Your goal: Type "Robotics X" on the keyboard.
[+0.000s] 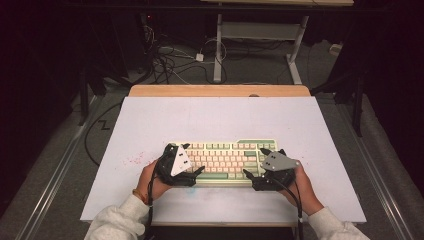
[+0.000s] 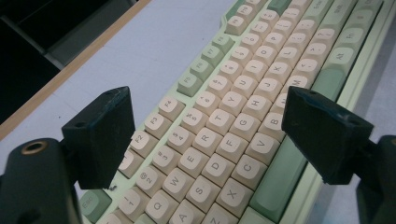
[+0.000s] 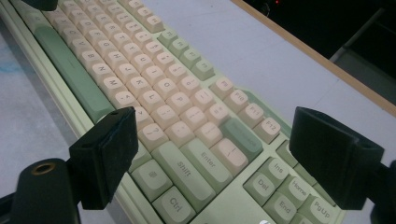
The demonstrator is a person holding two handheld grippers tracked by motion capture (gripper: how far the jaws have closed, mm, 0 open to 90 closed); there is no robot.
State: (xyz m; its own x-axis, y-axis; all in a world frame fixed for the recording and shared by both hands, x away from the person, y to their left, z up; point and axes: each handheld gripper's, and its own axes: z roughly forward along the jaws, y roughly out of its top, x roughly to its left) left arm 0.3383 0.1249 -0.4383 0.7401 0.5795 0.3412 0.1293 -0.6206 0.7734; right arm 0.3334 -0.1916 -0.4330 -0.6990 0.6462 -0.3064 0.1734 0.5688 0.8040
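A pale green keyboard (image 1: 227, 159) with cream and green keycaps lies flat near the front of the white table top (image 1: 215, 117). My left gripper (image 1: 193, 158) hovers over its left end, jaws wide open. In the left gripper view the left gripper (image 2: 205, 135) has one jaw above the function-key row and the other above the space-bar edge of the keyboard (image 2: 243, 102). My right gripper (image 1: 254, 162) is open over the right end. In the right gripper view the right gripper (image 3: 210, 154) spans the Enter and Shift keys of the keyboard (image 3: 154, 88). Neither grips anything.
Faint red speckles (image 1: 134, 160) mark the table left of the keyboard. A wooden strip (image 1: 220, 90) runs along the table's far edge. Beyond it on the floor are loose cables (image 1: 165, 60) and the legs of another desk (image 1: 218, 50). Dark space flanks both sides.
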